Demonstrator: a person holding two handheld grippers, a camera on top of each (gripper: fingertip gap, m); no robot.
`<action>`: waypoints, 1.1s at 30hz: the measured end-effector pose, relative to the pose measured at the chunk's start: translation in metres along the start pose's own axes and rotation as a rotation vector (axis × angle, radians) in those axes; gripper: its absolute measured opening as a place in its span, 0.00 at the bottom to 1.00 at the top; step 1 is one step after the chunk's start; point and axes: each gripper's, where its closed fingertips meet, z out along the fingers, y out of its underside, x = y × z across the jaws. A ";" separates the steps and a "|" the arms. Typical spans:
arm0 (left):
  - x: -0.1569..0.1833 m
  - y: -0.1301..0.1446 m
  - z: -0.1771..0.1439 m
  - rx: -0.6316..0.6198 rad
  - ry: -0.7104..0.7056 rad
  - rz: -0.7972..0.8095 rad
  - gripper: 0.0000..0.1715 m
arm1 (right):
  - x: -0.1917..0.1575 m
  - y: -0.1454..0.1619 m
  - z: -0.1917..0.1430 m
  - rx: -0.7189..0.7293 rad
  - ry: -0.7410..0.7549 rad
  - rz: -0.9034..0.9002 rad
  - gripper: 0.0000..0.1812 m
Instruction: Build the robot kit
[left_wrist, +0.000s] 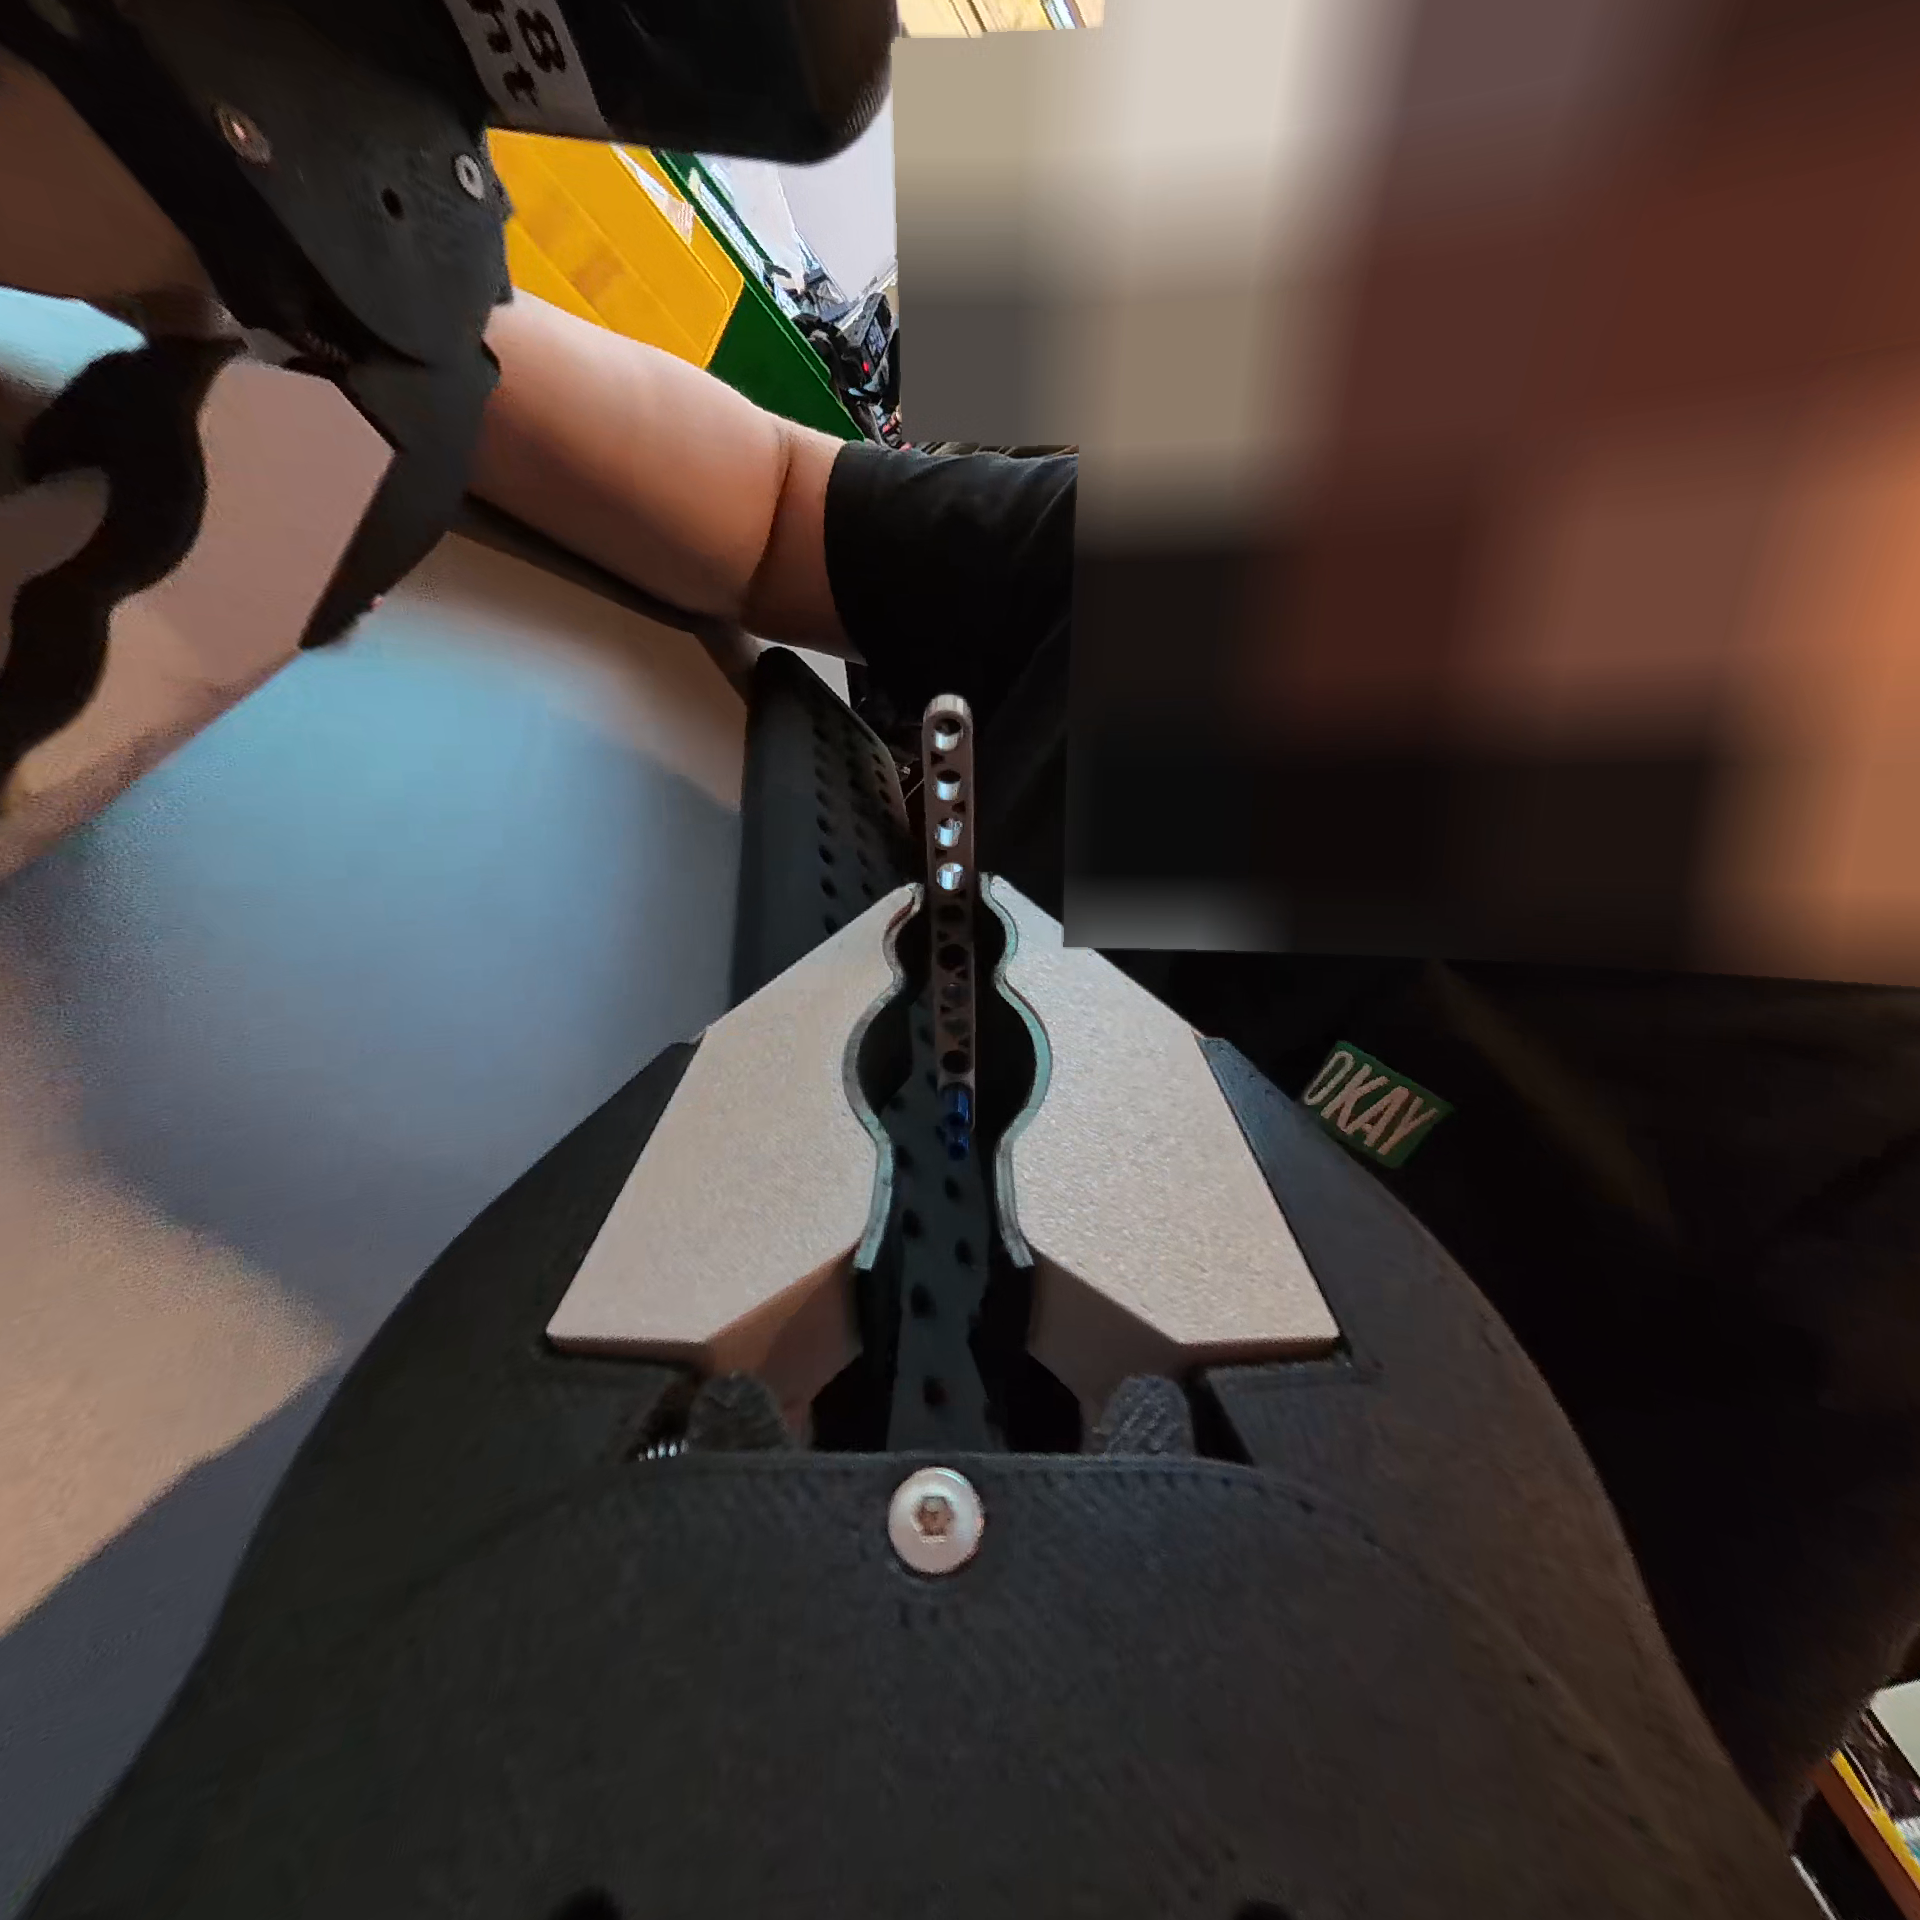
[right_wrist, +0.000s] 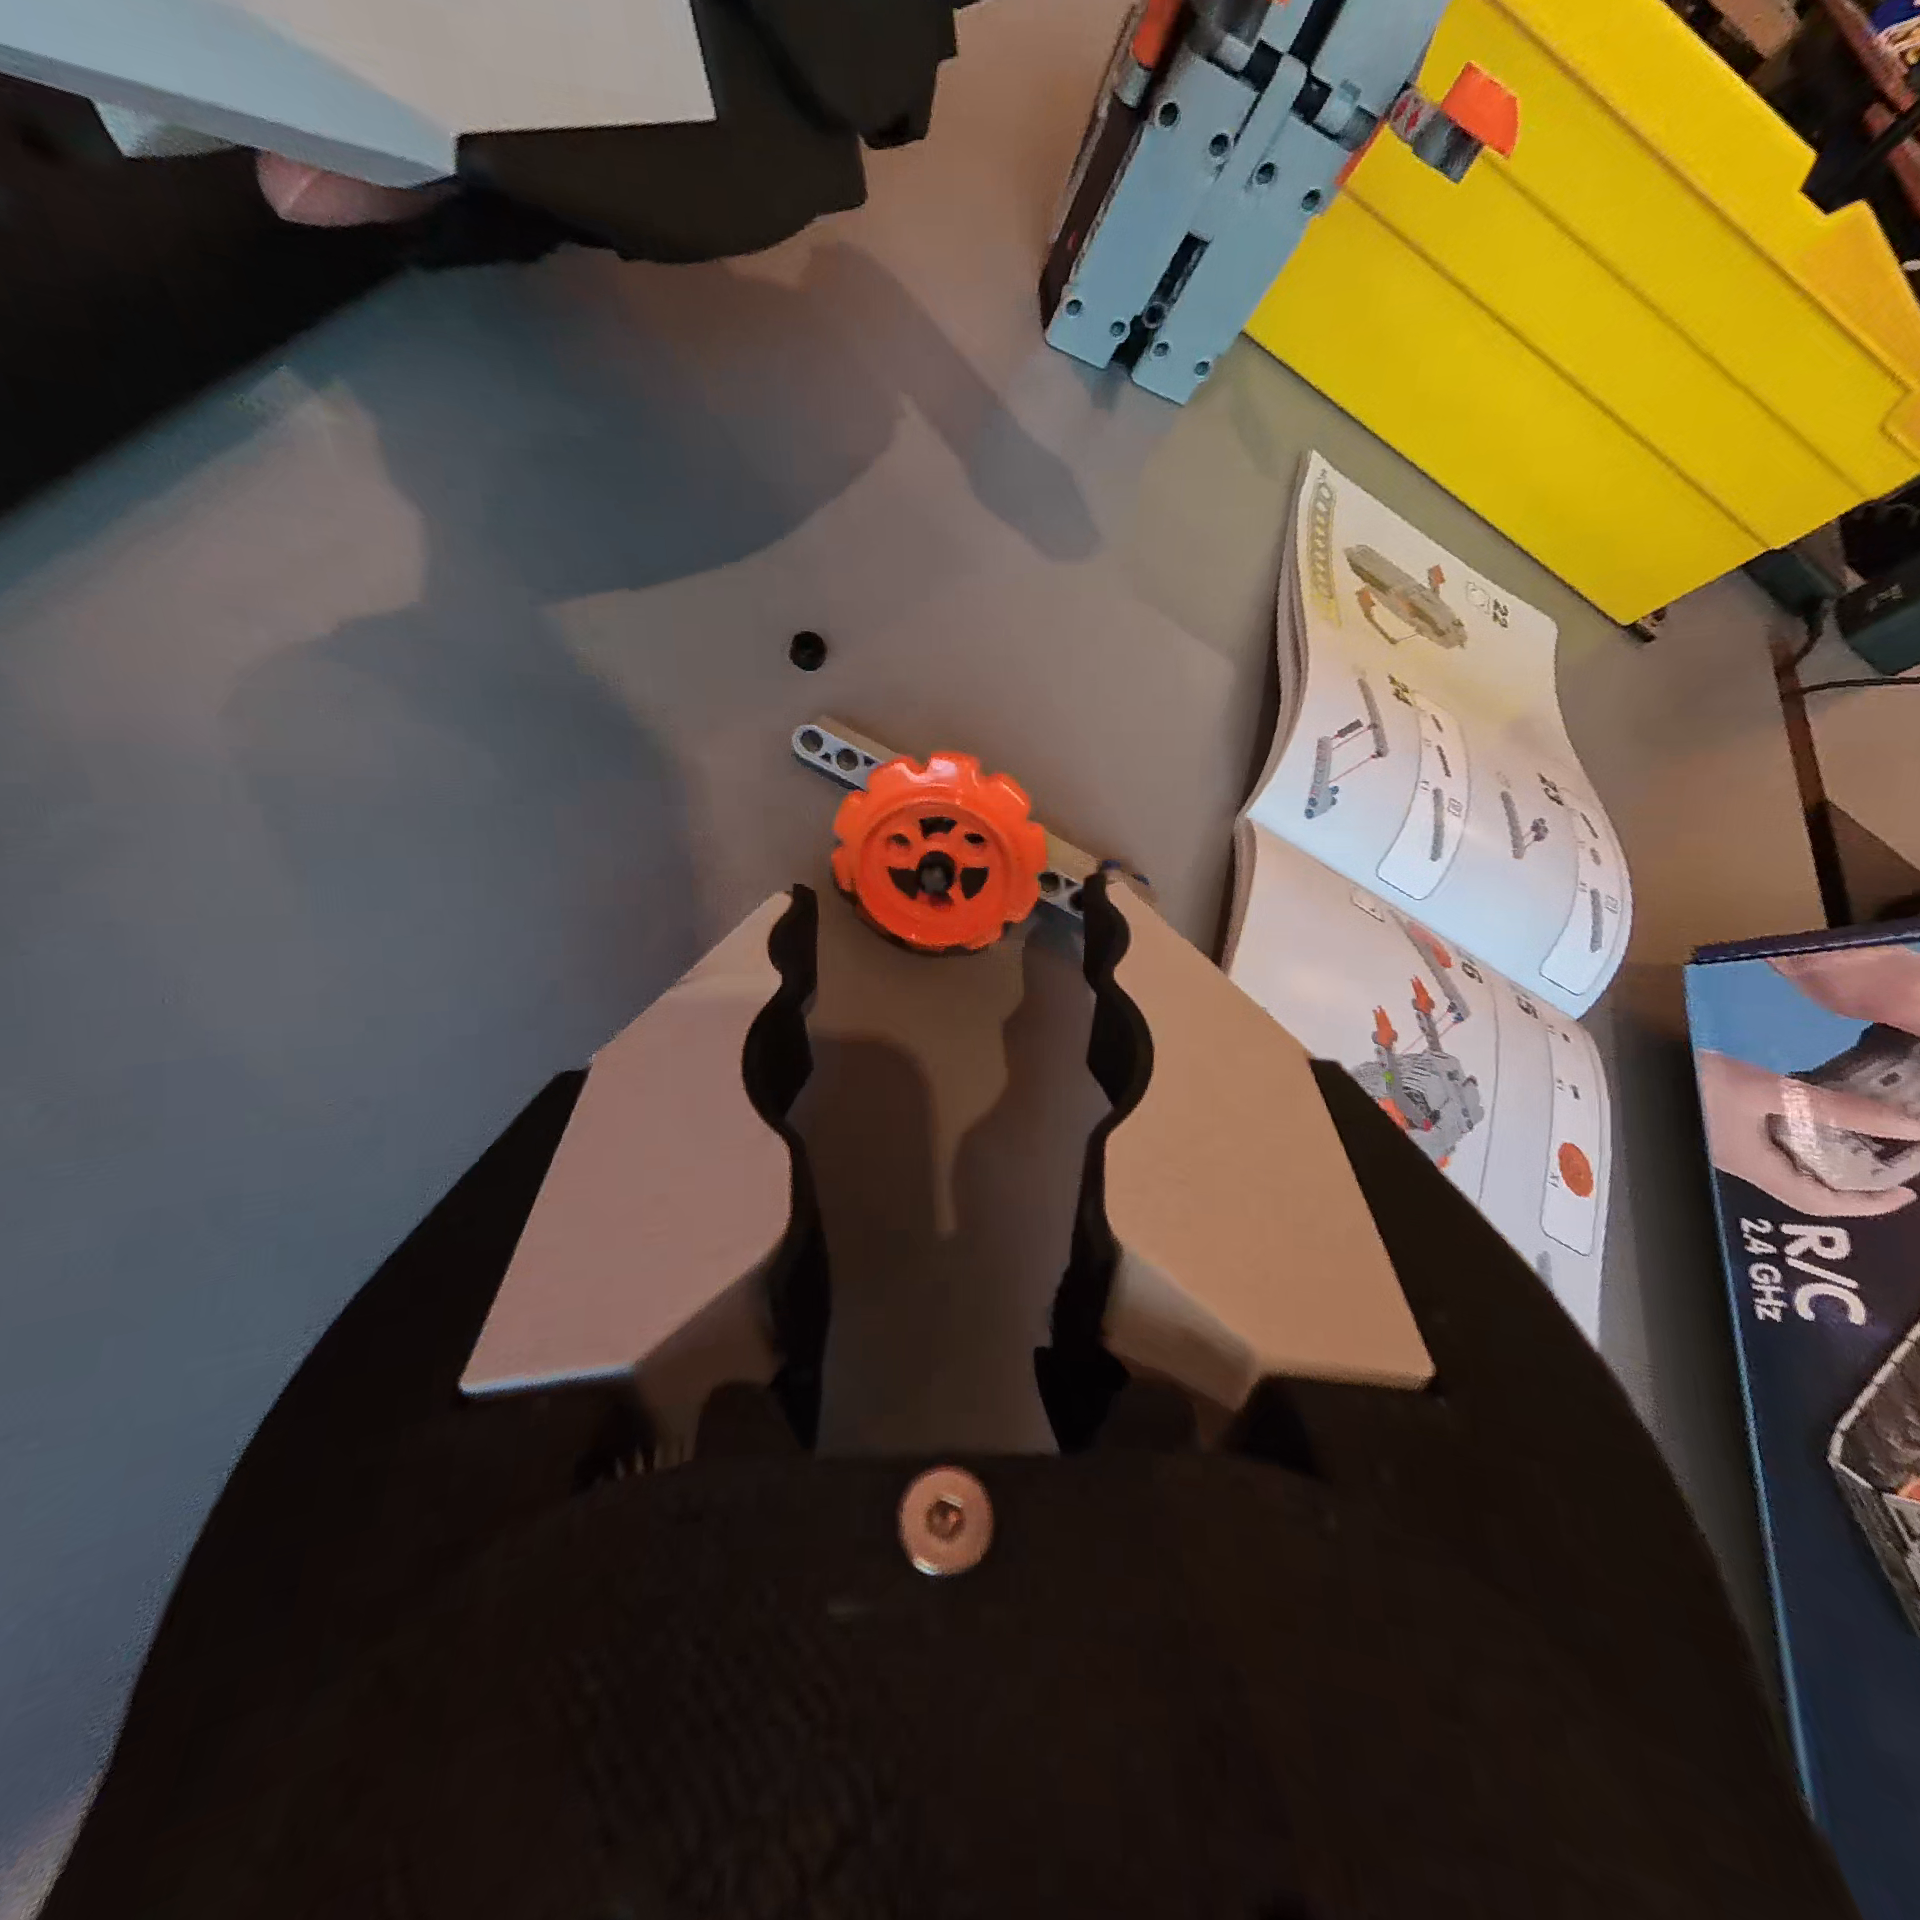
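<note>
My left gripper (left_wrist: 948, 899) is shut on a grey perforated beam (left_wrist: 948, 821) that stands up beyond the fingertips, with a small blue pin (left_wrist: 954, 1127) near its lower end. The other gripper (left_wrist: 312, 312) shows at the upper left of the left wrist view, held by a person's arm (left_wrist: 644, 457). My right gripper (right_wrist: 945, 904) is open above the table, its fingertips just short of an orange toothed wheel (right_wrist: 938, 850). The wheel sits on a grey perforated beam (right_wrist: 831, 750) lying on the table. A small black piece (right_wrist: 807, 649) lies beyond it.
An open instruction booklet (right_wrist: 1444, 862) lies to the right of the wheel. A grey brick assembly (right_wrist: 1216, 197) with orange parts stands at the back beside a yellow bin (right_wrist: 1579, 343). A dark blue box (right_wrist: 1818, 1299) lies at the right edge. The grey table (right_wrist: 312, 831) spreads left. Across from one pair of fingers to the other is roughly 15 cm. The left gripper is farther from the small black piece (right_wrist: 807, 649), some 15 cm, than the right, some 6 cm.
</note>
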 end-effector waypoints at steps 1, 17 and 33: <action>0.000 0.001 0.000 -0.005 0.004 -0.004 0.03 | 0.002 0.001 0.000 0.002 -0.004 -0.001 0.28; 0.004 0.005 0.004 -0.050 0.039 0.008 0.03 | 0.015 -0.018 -0.015 0.088 0.147 0.027 0.18; 0.005 0.010 0.008 -0.091 0.045 0.004 0.03 | 0.004 0.009 0.001 -0.071 -0.024 0.279 0.19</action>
